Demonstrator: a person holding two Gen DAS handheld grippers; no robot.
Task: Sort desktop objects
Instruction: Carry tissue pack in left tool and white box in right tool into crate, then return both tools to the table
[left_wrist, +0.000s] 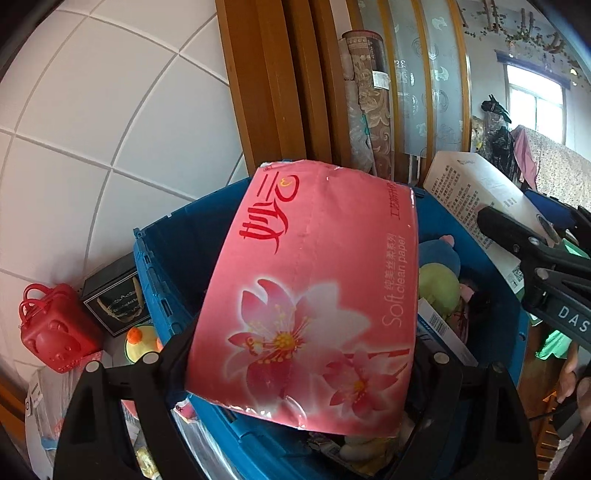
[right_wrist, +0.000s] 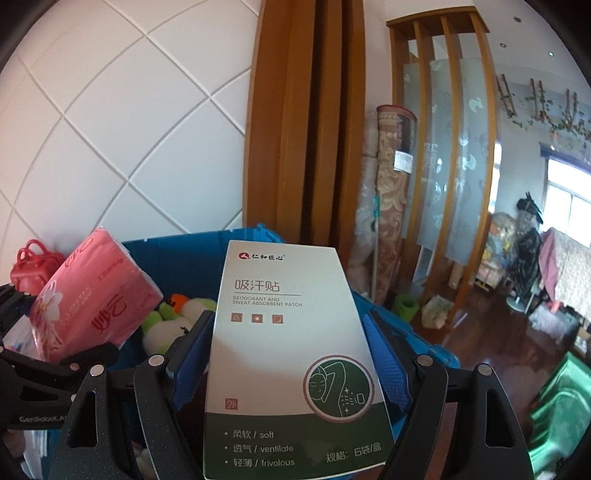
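My left gripper (left_wrist: 299, 373) is shut on a pink tissue pack (left_wrist: 314, 288) with a flower print and holds it above the open blue crate (left_wrist: 162, 258). The pack also shows in the right wrist view (right_wrist: 92, 299) at the left. My right gripper (right_wrist: 291, 354) is shut on a white and green sweat patch box (right_wrist: 291, 354) and holds it over the crate (right_wrist: 192, 254). That box shows in the left wrist view (left_wrist: 476, 192) at the right, with the right gripper (left_wrist: 491, 218) around it. Plush toys (right_wrist: 173, 317) lie inside the crate.
A red toy case (left_wrist: 51, 328), a black box (left_wrist: 110, 295) and a yellow duck toy (left_wrist: 140, 343) sit left of the crate by the white tiled wall. A wooden door frame (right_wrist: 310, 122) and a rolled carpet (right_wrist: 388, 192) stand behind. Dark wood floor (right_wrist: 491, 332) lies to the right.
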